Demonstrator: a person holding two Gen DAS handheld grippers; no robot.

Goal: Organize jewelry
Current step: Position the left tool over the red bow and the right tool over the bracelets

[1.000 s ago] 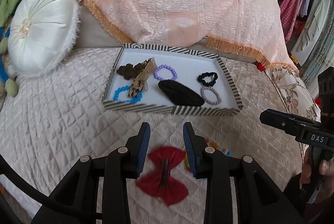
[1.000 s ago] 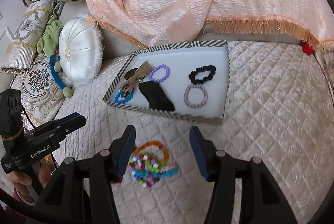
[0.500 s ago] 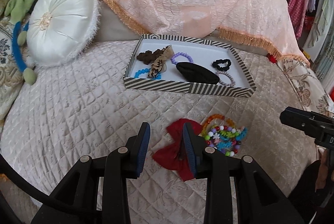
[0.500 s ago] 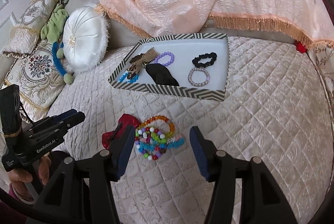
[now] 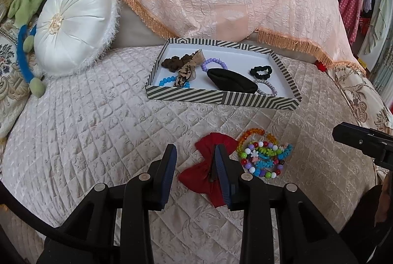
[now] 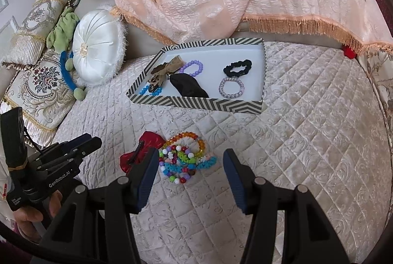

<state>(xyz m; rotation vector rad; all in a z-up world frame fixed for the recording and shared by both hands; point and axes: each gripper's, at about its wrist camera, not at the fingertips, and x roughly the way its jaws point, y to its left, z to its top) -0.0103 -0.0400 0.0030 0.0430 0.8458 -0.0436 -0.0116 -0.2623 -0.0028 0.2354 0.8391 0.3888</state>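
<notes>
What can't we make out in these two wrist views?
- Red bow: left wrist view, its middle is hidden behind the left gripper finger.
- Blue bead bracelet: both views, partly covered by the brown ribbon.
- Bead pile: how many bracelets are tangled there is unclear.
- Right gripper: the left wrist view's edge cuts it off.

Black-and-white striped tray (image 5: 221,96) — red bow (image 5: 208,165), multicoloured beads (image 5: 262,155).
</notes>
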